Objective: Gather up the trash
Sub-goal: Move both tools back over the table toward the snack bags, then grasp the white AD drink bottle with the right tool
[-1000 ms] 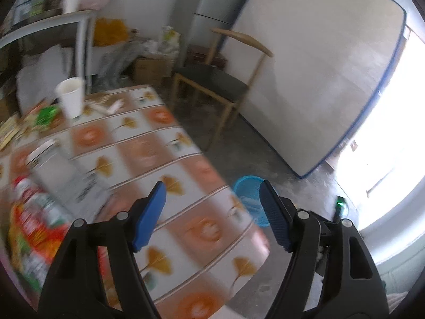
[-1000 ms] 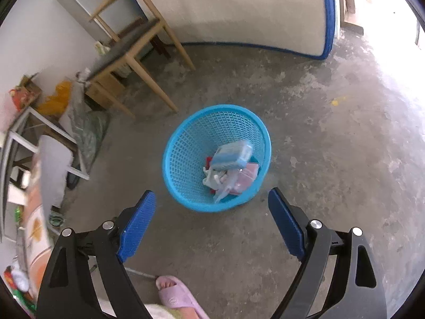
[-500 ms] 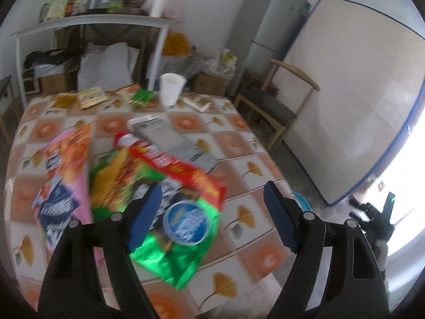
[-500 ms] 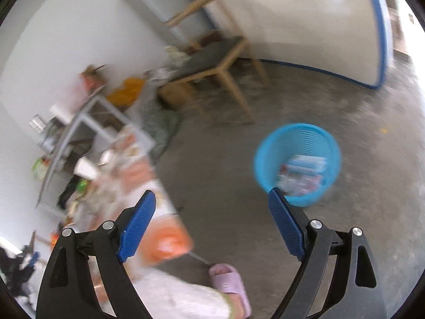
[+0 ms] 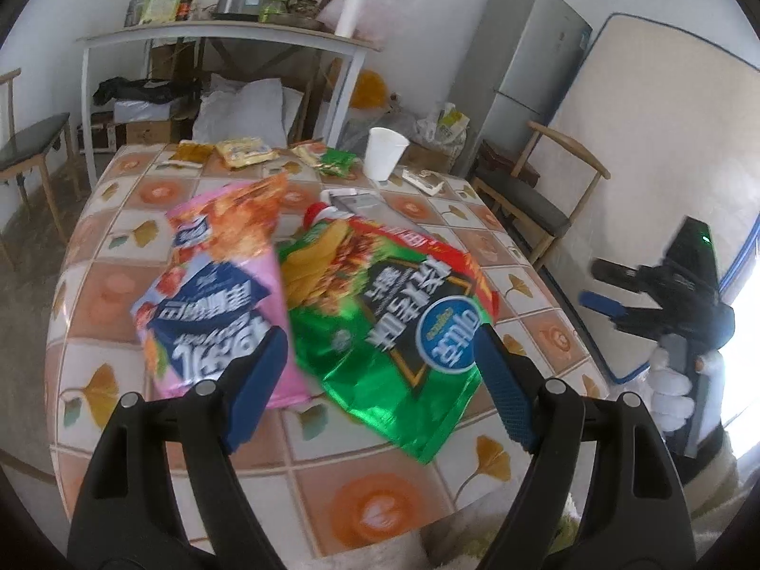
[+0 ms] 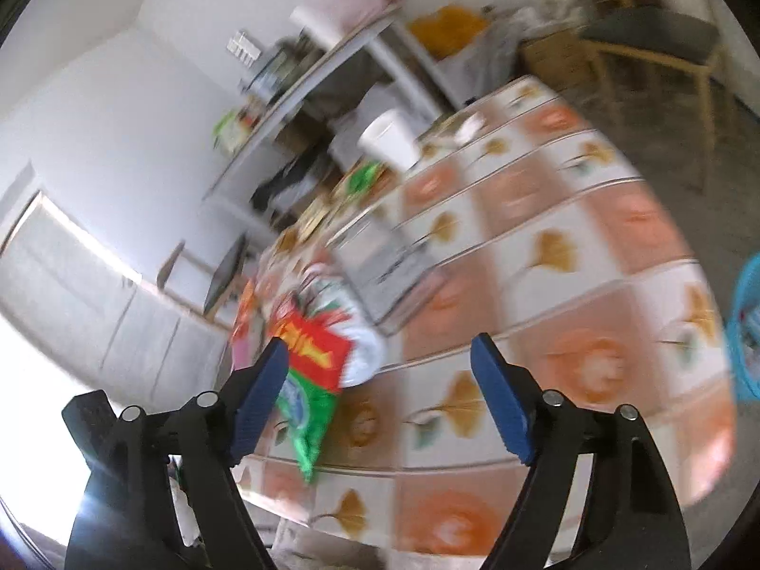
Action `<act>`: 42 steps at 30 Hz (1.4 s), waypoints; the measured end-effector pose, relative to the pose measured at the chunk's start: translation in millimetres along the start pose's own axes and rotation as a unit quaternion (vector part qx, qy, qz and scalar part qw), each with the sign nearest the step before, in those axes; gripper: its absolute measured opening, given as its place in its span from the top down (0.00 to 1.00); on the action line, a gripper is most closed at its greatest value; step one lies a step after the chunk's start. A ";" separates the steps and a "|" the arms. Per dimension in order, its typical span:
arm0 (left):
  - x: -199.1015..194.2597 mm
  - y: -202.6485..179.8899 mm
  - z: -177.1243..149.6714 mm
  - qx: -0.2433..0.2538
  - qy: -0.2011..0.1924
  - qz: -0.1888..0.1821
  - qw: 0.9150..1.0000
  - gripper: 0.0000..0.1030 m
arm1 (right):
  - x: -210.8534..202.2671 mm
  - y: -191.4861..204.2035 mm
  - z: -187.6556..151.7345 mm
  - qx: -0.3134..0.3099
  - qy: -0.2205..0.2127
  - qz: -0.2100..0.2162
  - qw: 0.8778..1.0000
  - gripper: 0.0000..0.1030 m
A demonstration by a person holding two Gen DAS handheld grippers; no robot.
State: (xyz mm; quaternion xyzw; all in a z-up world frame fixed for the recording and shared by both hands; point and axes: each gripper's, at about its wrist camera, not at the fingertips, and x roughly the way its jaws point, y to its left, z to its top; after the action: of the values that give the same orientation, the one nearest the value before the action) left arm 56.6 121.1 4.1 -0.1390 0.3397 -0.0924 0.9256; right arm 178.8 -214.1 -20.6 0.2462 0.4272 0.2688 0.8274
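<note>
Trash is seen spread over the tiled table [image 5: 118, 280], none of it gripped. The left gripper [image 5: 380, 380] is held with its jaws spread apart above the near edge, nothing pressed between its pads. Just beyond its fingertips a green snack bag [image 5: 380, 313] is laid flat, overlapped on one side by a pink snack bag [image 5: 213, 294]. Farther back a white paper cup [image 5: 384, 154] is stood upright among small wrappers [image 5: 244, 152]. At the far right of that view the right gripper [image 5: 603, 304] is seen, carried by a white-gloved hand [image 5: 669, 380]. Its jaws are closing with nothing between them; only blurred tabletop is framed between its fingers in its own view. The green bag is shown there beside its left finger, and a blue basket [image 6: 745, 323] is glimpsed at the right edge.
</note>
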 end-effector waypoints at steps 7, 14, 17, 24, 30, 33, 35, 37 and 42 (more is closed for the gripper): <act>-7.4 33.1 -11.7 -0.024 -0.005 0.029 0.999 0.26 | 44.2 18.4 3.2 0.000 0.040 -0.009 0.999 0.33; 6.3 75.1 -7.0 -0.077 -0.003 0.058 0.995 0.26 | 70.9 19.4 0.3 0.020 0.075 0.009 0.997 0.49; 13.7 84.4 -3.9 -0.078 0.001 0.068 0.995 0.26 | 79.4 30.1 -5.4 0.010 0.091 0.013 0.996 0.65; 29.1 109.9 -4.8 -0.113 0.018 0.076 0.991 0.26 | 91.5 54.2 -35.0 -0.001 0.128 0.021 0.992 0.81; 30.6 126.0 -2.7 -0.122 0.015 0.092 0.988 0.26 | 118.7 71.9 -57.7 -0.008 0.163 0.026 0.986 0.81; 27.5 135.5 -1.3 -0.135 0.010 0.103 0.985 0.26 | 133.9 85.6 -68.0 -0.028 0.181 0.030 0.983 0.81; 24.5 140.5 -0.3 -0.141 0.006 0.110 0.984 0.26 | 141.9 93.6 -74.1 -0.049 0.193 0.020 0.980 0.81; 20.8 142.5 0.8 -0.145 -0.001 0.113 0.983 0.26 | 142.5 99.4 -77.8 -0.076 0.199 0.005 0.977 0.69; 11.4 142.2 2.4 -0.144 -0.014 0.121 0.982 0.26 | 116.4 105.0 -73.5 -0.130 0.184 -0.012 0.974 0.46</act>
State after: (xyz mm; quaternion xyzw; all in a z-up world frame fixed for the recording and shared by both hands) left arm 77.7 252.8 -46.5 -0.2302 0.3504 0.0727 0.9049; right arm 149.6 -47.6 -58.4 0.0779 0.5367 0.3531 0.7624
